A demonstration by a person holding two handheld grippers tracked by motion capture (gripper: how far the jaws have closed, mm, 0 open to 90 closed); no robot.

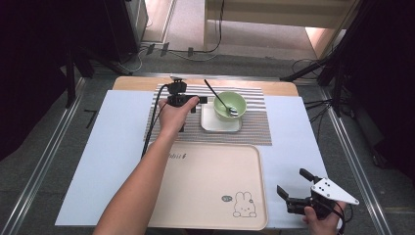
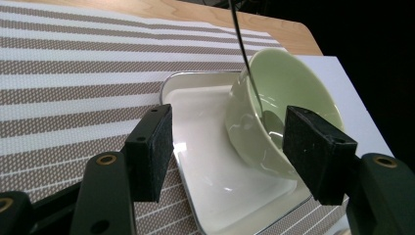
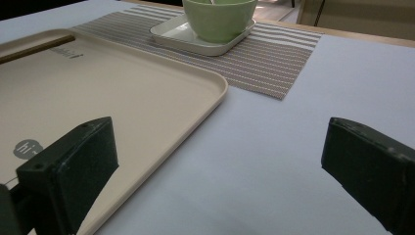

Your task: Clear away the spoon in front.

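Observation:
A pale green bowl [image 1: 231, 105] with a dark-handled spoon [image 1: 215, 94] in it stands on a white square plate [image 1: 220, 125] on a striped placemat [image 1: 254, 128]. My left gripper [image 1: 199, 104] is held at the plate's left edge, open. In the left gripper view its jaws straddle the plate [image 2: 205, 166] and the near side of the bowl [image 2: 288, 83], touching neither, and the spoon [image 2: 243, 54] rises from the bowl. My right gripper [image 1: 293, 182] is open low at the front right, with nothing between its fingers [image 3: 73, 161].
A large beige tray [image 1: 210, 181] with a rabbit drawing lies in front of the placemat, its rim [image 3: 205, 105] left of my right gripper. White sheet [image 1: 117, 147] covers the table. Cables and stand legs lie on the floor beyond.

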